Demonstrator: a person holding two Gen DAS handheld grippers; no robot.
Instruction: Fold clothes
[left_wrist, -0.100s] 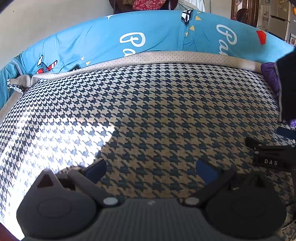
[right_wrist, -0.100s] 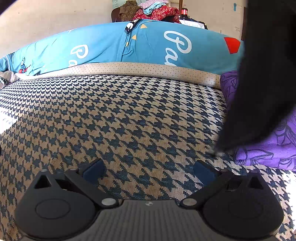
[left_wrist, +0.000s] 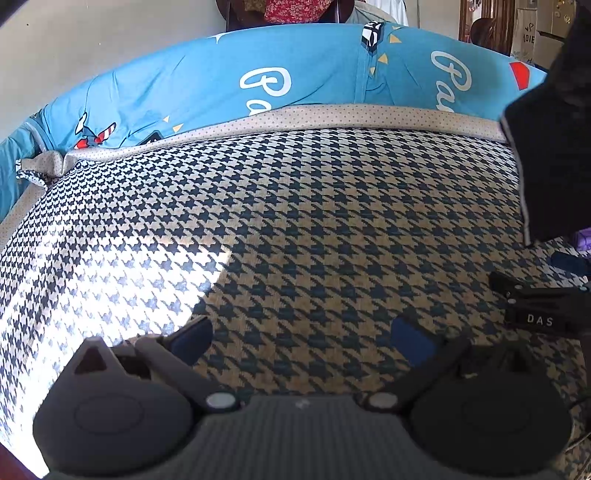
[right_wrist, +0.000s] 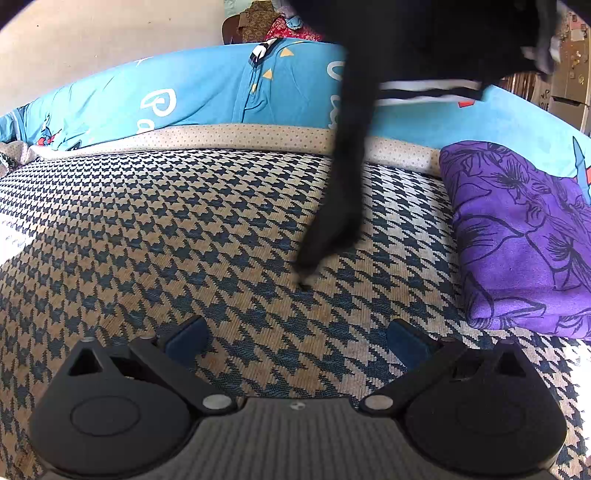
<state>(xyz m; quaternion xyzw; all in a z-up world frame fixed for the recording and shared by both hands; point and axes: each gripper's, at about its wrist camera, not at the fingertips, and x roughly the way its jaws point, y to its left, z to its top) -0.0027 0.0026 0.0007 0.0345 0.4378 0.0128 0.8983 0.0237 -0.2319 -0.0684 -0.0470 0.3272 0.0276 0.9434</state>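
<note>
A black garment (right_wrist: 424, 40) with white stripes hangs blurred in the air at the top of the right wrist view. One dangling end (right_wrist: 325, 240) reaches down almost to the houndstooth bed cover (right_wrist: 166, 229). In the left wrist view the same garment (left_wrist: 554, 147) fills the right edge. What holds it is out of view. My right gripper (right_wrist: 295, 338) is open over the cover, nothing between its blue pads. My left gripper (left_wrist: 301, 338) is open too, low over the cover (left_wrist: 295, 221).
A folded purple flowered cloth (right_wrist: 524, 236) lies at the right of the bed. A long blue printed bolster (left_wrist: 295, 74) runs along the back edge, with a wall and piled clothes behind it. The other gripper's DAS-labelled body (left_wrist: 539, 319) shows at the right.
The black garment has swung left and upward, uncovering the purple cloth in the right wrist view. Both grippers stay open in nearly the same place.
</note>
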